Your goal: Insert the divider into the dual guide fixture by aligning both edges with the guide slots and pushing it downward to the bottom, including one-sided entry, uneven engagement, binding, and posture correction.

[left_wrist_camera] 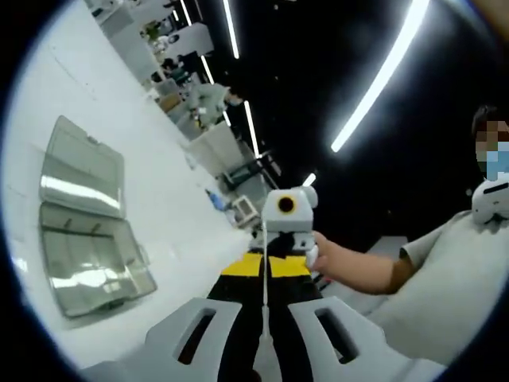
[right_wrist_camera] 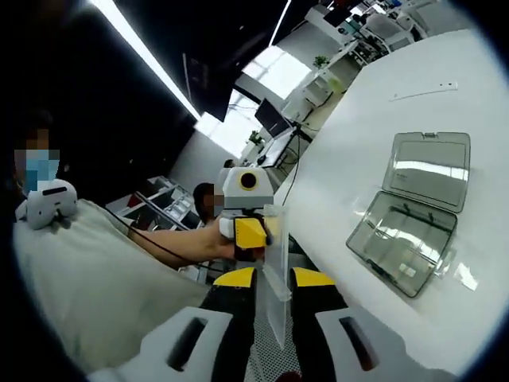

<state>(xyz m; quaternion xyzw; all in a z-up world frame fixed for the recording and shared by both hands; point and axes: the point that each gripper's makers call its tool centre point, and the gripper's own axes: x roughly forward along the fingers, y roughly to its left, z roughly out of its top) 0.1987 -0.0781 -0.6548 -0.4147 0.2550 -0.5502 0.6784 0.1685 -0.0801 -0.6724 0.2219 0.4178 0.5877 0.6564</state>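
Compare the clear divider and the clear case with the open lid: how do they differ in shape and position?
The divider is one thin flat sheet; the case is a hinged tray with its lid laid open. The divider is up in the air, clamped by the left gripper and the right gripper; the case lies untouched on the white table. Both are clear plastic.

Clear divider; yellow-black tool tips; seemingly smoky-grey clear fixture; white table.
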